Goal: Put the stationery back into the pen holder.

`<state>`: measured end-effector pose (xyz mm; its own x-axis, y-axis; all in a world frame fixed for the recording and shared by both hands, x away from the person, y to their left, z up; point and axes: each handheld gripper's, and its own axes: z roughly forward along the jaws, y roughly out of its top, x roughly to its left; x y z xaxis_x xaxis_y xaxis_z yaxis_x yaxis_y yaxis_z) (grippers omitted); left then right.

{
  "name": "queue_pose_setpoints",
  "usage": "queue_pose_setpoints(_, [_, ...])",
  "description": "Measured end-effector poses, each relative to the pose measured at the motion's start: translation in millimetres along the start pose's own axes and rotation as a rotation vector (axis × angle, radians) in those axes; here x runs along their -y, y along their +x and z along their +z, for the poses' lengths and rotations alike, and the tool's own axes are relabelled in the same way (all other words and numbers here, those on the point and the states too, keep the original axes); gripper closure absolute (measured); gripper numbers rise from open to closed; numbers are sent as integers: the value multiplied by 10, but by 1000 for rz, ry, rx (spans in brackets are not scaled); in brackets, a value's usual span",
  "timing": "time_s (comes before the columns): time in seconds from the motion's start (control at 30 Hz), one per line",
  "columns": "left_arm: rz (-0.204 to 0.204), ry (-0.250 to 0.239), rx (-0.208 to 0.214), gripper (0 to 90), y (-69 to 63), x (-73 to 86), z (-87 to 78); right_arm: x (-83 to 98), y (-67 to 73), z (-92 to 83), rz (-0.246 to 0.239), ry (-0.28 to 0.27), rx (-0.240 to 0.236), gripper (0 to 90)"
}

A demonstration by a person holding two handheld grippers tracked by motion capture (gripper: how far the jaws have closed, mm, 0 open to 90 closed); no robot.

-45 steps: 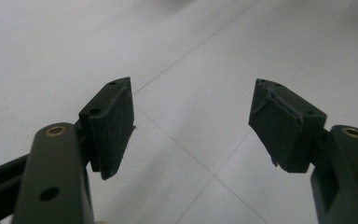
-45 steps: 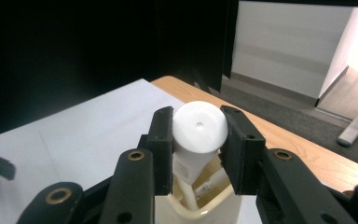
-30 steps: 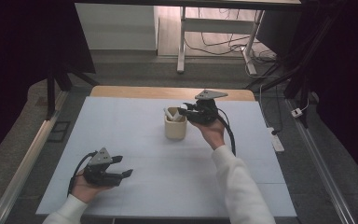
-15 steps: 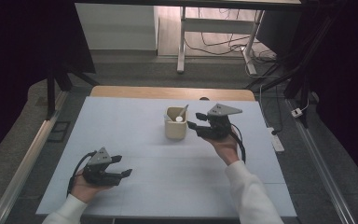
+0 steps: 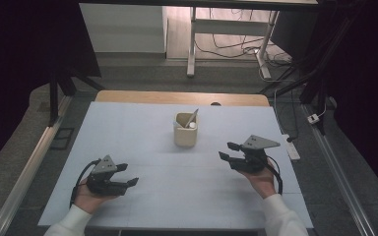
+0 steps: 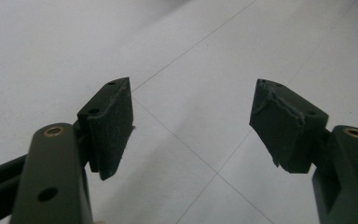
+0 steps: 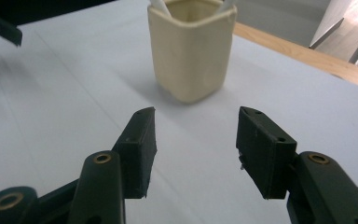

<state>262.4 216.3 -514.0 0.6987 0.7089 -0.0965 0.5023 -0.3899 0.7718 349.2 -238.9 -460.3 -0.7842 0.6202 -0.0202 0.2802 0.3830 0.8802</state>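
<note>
My left gripper (image 5: 123,175) sits low over the near left part of the desk (image 5: 128,128), held in my left hand (image 5: 86,196), jaws spread apart with nothing between them. In the left gripper view its gripper (image 6: 193,126) shows two worn dark pads well apart, bare pale desk surface (image 6: 51,46) with thin seam lines beneath. My right gripper (image 5: 230,151) is at the near right of the desk, gripped by my right hand (image 5: 263,178), a grey three-cornered plate on top, jaws pointing left toward the middle. It is released too: in the right gripper view the gripper (image 7: 196,128) stands wide, empty, white surface showing through the gap. A cream cup (image 5: 185,130) stands upright near the middle of the desk, a little toward the far side, apart from both grippers. In the right gripper view the cup (image 7: 191,49) is straight ahead of the jaws, near but not touching. A thin pale piece (image 5: 193,117) leans out of the cup; something small and white lies inside, too small to identify. A wooden edge (image 5: 177,97) runs along the far side.
</note>
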Motion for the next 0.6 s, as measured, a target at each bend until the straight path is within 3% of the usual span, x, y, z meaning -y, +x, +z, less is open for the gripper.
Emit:
queue_pose_setpoints(0.3, [-2,-1,-5,300,-2,-2,-4,371,-58,-253,17,24,8,471])
queue_pose_setpoints(0.6, [-8,-12,-2,298,-1,-8,-23,421,-46,-273,-3,34,7,467])
